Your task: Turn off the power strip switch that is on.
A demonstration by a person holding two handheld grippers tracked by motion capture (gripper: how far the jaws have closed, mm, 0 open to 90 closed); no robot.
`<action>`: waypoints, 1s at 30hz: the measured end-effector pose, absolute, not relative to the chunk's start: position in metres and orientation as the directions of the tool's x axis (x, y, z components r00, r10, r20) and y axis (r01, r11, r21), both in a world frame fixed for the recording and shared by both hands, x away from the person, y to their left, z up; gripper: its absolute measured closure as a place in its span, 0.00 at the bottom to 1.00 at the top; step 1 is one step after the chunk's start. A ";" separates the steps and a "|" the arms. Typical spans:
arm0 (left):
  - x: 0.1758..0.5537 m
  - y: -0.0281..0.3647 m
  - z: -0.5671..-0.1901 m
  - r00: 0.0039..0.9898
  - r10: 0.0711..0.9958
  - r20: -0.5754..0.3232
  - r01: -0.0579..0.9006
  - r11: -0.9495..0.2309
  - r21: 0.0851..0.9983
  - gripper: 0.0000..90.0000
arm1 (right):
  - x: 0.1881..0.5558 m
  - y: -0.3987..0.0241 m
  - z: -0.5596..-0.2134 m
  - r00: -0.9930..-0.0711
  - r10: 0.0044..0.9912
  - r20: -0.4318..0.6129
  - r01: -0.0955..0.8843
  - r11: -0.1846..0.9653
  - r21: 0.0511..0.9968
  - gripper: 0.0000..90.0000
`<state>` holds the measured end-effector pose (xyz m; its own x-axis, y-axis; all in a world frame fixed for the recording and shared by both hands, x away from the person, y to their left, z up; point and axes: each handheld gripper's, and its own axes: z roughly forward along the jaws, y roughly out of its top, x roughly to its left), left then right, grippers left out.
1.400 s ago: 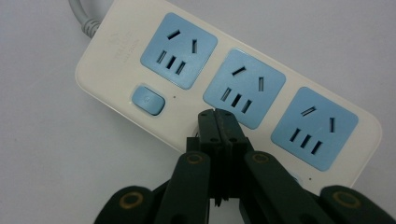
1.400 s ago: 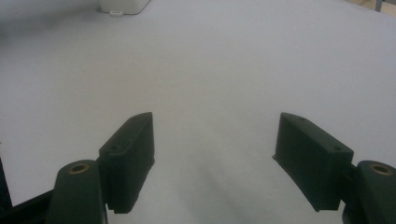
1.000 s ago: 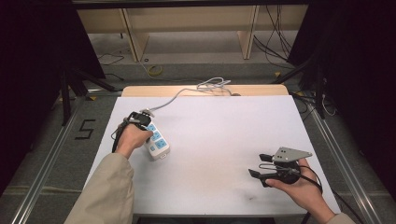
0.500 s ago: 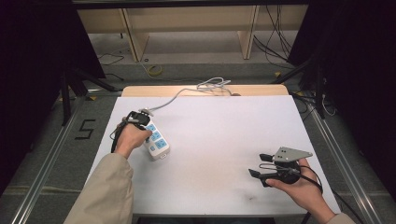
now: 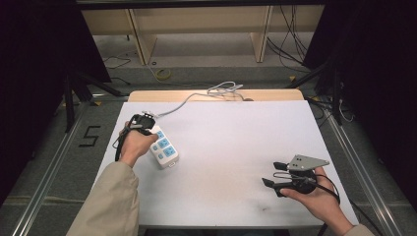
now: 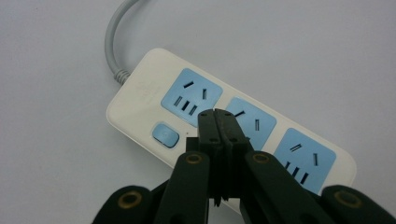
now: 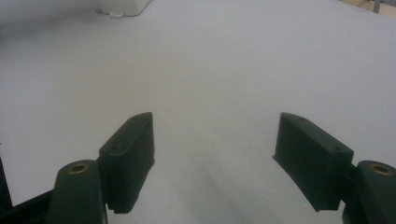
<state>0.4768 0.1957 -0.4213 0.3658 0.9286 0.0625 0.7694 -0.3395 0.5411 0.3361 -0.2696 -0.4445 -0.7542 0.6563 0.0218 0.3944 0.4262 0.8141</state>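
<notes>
White power strip (image 6: 219,121) directly beneath closed, empty left tongs (image 6: 218,114), right tongs (image 7: 215,154) wide open, empty, well apart over bare counter (image 5: 236,142)

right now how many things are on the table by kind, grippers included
power strip: 1
grippers: 2, left gripper shut over the strip, right gripper open
total: 3

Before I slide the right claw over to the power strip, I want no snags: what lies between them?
Nothing: in the high view, bare white table separates the right claw from the power strip.
</notes>
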 end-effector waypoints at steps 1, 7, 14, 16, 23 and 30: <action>0.476 0.196 -0.421 0.367 0.929 0.058 0.763 -0.336 0.552 1.00 | 0.336 -0.270 -0.445 -0.754 0.657 0.022 0.394 0.425 0.815 0.32; 0.473 0.197 -0.420 0.371 0.928 0.041 0.735 -0.321 0.598 0.94 | 0.336 -0.270 -0.444 -0.752 0.659 0.024 0.397 0.423 0.815 0.32; 0.470 0.198 -0.418 0.395 0.918 0.037 0.693 -0.324 0.644 0.83 | 0.336 -0.270 -0.444 -0.753 0.658 0.022 0.394 0.424 0.815 0.32; 0.469 0.199 -0.418 0.399 0.916 0.040 0.680 -0.325 0.658 0.77 | 0.336 -0.270 -0.444 -0.753 0.658 0.022 0.395 0.424 0.815 0.32; 0.465 0.199 -0.415 0.447 0.893 0.046 0.622 -0.347 0.702 0.58 | 0.336 -0.271 -0.444 -0.752 0.658 0.021 0.394 0.424 0.816 0.32; 0.453 0.199 -0.411 0.474 0.880 -0.018 0.584 -0.299 0.754 0.40 | 0.336 -0.271 -0.444 -0.754 0.657 0.022 0.393 0.424 0.816 0.32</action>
